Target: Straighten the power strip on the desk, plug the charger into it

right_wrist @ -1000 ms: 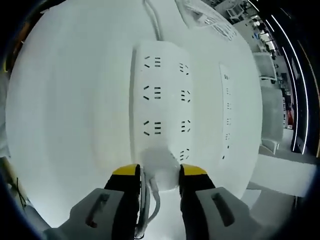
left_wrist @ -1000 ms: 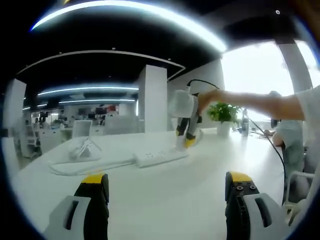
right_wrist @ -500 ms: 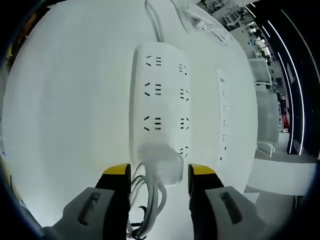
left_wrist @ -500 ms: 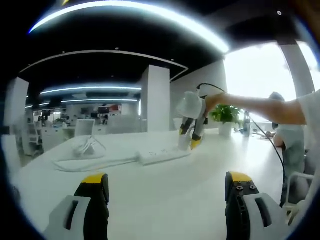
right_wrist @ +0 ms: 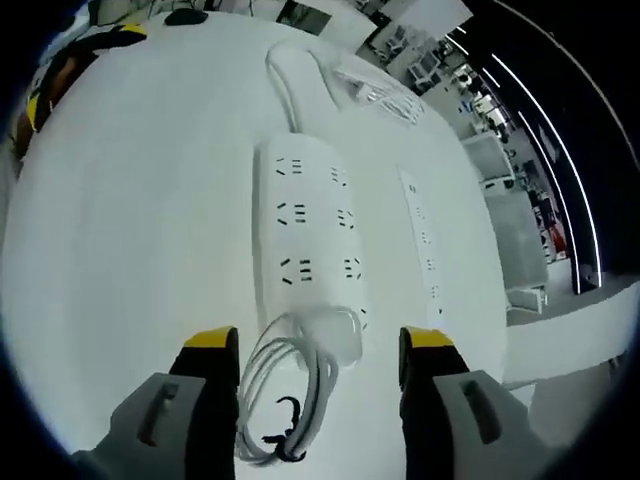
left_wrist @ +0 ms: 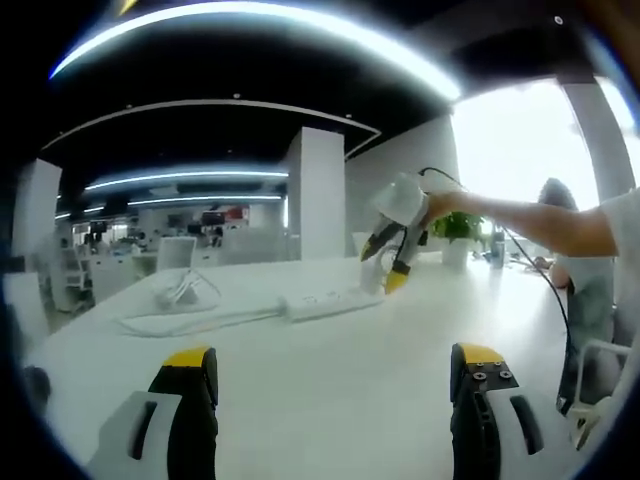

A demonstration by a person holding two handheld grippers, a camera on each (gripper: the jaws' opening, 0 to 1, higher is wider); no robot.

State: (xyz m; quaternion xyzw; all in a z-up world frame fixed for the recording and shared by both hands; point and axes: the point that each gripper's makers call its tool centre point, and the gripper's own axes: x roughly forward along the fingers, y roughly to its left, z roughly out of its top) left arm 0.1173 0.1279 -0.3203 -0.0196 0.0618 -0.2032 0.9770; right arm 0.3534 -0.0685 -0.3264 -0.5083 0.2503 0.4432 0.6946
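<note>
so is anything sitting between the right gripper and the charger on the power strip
Nothing visible does. The right gripper is open just short of the charger, which sits at the near end of the power strip. Only the charger's own bundled cable lies between the jaws.

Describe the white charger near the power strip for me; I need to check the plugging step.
The white rounded-block charger sits plugged into the end of the white power strip nearest the right tool, covering the last socket row. It looks like smooth plastic. Its thin white cable loops in a bundle, bound by a dark tie, on the white desk. The open right tool's jaws stand apart either side, not touching it.
</note>
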